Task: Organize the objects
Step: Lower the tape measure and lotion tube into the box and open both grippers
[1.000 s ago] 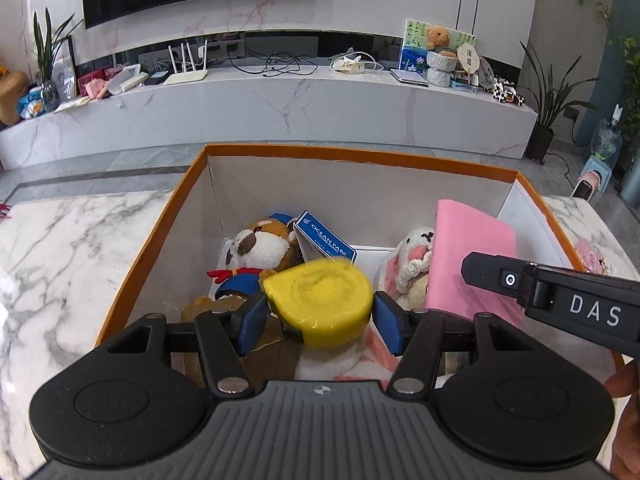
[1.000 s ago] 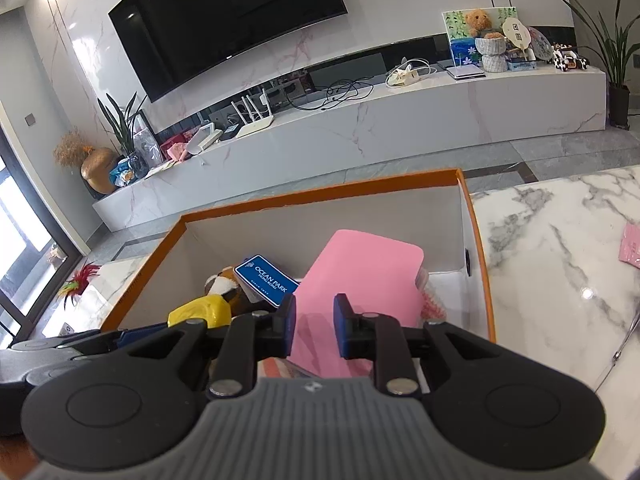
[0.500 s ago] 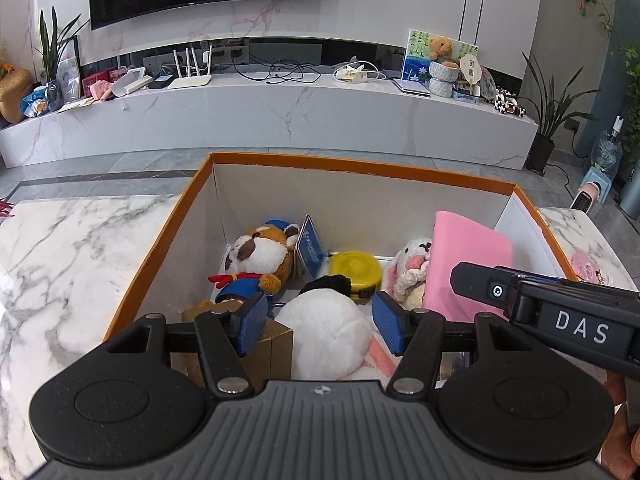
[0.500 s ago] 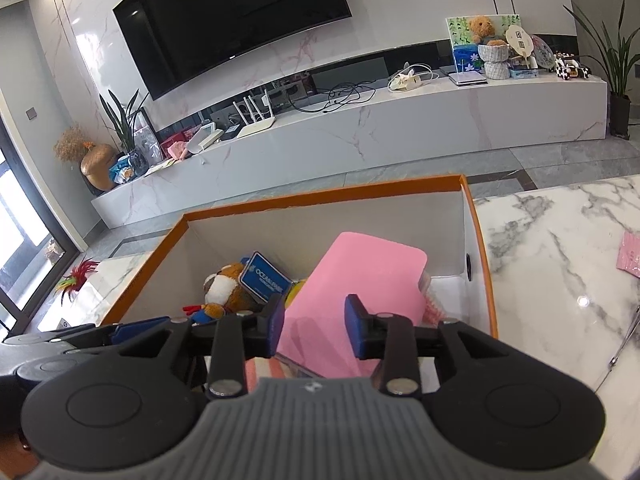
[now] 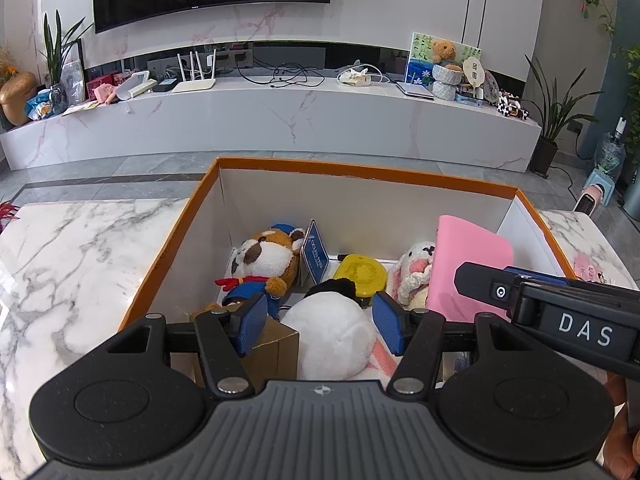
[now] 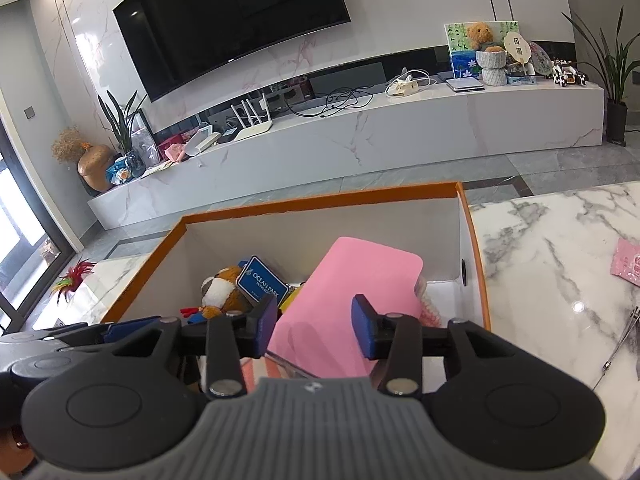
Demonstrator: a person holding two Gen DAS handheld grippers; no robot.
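Now | pink pad [image 6: 360,300]: long axis leaning upright | right tongs [image 6: 316,328] just opening, empty

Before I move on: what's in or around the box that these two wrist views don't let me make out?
- Near end of the orange-rimmed box: both views, hidden by the gripper bodies.
- White plush: left view, lower part behind the left gripper.
- Yellow lid: left view, partly behind the plush's black top.
- Pink board: right view, base behind the right gripper.
- Pink packet: right view, cut off by the edge.
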